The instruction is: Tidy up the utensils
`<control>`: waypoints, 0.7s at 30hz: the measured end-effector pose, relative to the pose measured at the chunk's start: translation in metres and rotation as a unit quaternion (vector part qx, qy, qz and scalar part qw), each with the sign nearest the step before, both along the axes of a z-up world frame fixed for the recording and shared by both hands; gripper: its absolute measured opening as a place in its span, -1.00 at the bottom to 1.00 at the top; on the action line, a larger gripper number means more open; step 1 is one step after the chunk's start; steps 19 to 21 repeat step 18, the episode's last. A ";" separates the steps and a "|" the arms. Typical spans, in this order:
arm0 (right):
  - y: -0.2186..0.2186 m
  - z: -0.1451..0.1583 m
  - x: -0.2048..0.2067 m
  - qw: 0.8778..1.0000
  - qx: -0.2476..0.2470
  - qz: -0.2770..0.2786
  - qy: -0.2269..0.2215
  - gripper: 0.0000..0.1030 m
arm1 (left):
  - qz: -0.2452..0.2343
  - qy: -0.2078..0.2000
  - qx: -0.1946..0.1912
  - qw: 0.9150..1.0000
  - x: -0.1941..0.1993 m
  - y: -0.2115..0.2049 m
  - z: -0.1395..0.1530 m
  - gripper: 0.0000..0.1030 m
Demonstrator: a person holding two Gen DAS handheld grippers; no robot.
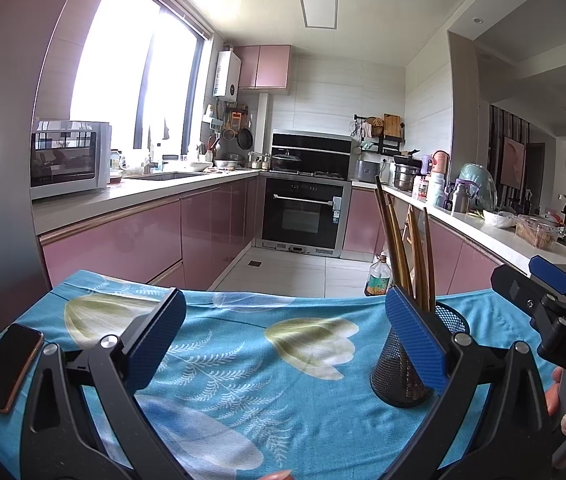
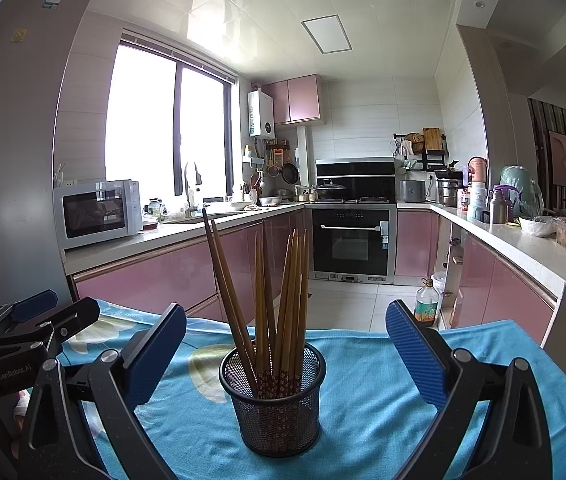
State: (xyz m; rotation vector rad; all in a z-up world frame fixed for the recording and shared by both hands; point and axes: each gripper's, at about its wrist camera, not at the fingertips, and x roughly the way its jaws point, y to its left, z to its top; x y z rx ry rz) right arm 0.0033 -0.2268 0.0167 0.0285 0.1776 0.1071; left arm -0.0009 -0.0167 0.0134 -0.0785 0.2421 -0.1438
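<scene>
- Blue flowered cloth (image 2: 363, 380) covers the desk right up to its far edge, with bare room on both sides.
- Brown chopsticks (image 2: 279, 300) stand in a black mesh cup (image 2: 273, 412) mid-desk.
- Left tongs (image 1: 285, 340) and right tongs (image 2: 285, 348) are spread wide, pinching nothing.

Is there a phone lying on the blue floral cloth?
Yes, a dark phone lies flat near the left edge of the cloth.

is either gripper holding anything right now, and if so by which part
Nothing is held. The left gripper and the right gripper are both open; the chopsticks stand in the mesh cup between the right gripper's fingers, untouched.
</scene>
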 end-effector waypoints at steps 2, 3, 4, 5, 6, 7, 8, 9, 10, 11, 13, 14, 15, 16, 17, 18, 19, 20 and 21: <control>0.000 0.000 0.000 1.000 0.000 0.000 0.000 0.88 | 0.005 -0.002 0.004 1.000 0.000 0.000 0.001 0.90; 0.000 0.000 0.000 1.000 0.000 0.000 0.000 0.88 | 0.005 -0.004 0.004 1.000 0.000 0.000 0.001 0.90; 0.000 0.000 0.000 1.000 0.000 0.001 0.001 0.88 | 0.006 -0.005 0.006 1.000 0.000 0.000 0.001 0.90; 0.000 0.000 0.000 1.000 0.000 0.001 0.001 0.88 | 0.007 -0.006 0.008 1.000 0.000 -0.001 0.001 0.90; -0.001 0.000 0.000 1.000 -0.001 0.001 0.001 0.88 | 0.008 -0.007 0.010 1.000 0.000 -0.001 0.001 0.90; -0.001 0.000 0.000 1.000 -0.001 0.001 0.001 0.88 | 0.009 -0.009 0.012 1.000 -0.001 -0.002 0.002 0.90; -0.001 0.000 0.000 1.000 -0.001 0.001 0.002 0.88 | 0.009 -0.008 0.013 1.000 0.000 -0.002 0.002 0.90; 0.000 0.000 0.000 1.000 -0.001 0.001 0.002 0.88 | 0.009 -0.006 0.012 1.000 0.000 -0.002 0.002 0.90; -0.001 0.000 0.000 1.000 -0.001 0.000 0.002 0.88 | 0.010 -0.001 0.010 1.000 0.002 -0.001 0.001 0.90; -0.001 0.000 0.000 1.000 -0.001 0.001 0.003 0.88 | 0.007 0.007 0.008 1.000 0.003 -0.001 0.001 0.90; -0.002 -0.001 0.000 1.000 0.000 0.002 0.006 0.88 | 0.007 0.018 0.005 1.000 0.006 0.000 -0.001 0.90; -0.003 -0.001 0.000 1.000 -0.002 0.002 0.008 0.88 | 0.009 0.020 0.006 1.000 0.007 0.000 -0.003 0.90; -0.004 -0.002 0.000 1.000 -0.004 0.000 0.011 0.88 | 0.007 0.023 0.006 1.000 0.008 0.001 -0.004 0.90; -0.006 -0.004 0.000 1.000 -0.006 -0.003 0.015 0.88 | 0.006 0.027 0.005 1.000 0.009 0.002 -0.005 0.90; -0.010 -0.006 0.001 1.000 -0.008 -0.007 0.021 0.88 | 0.008 0.032 0.004 0.999 0.011 0.003 -0.007 0.90; -0.013 -0.008 0.001 1.000 -0.010 -0.012 0.027 0.88 | 0.009 0.040 0.004 0.999 0.014 0.004 -0.008 0.90; -0.013 -0.008 0.001 1.000 -0.010 -0.012 0.027 0.88 | 0.009 0.040 0.004 0.999 0.014 0.004 -0.008 0.90; -0.013 -0.008 0.001 1.000 -0.010 -0.012 0.027 0.88 | 0.009 0.040 0.004 0.999 0.014 0.004 -0.008 0.90; -0.013 -0.008 0.001 1.000 -0.010 -0.012 0.027 0.88 | 0.009 0.040 0.004 0.999 0.014 0.004 -0.008 0.90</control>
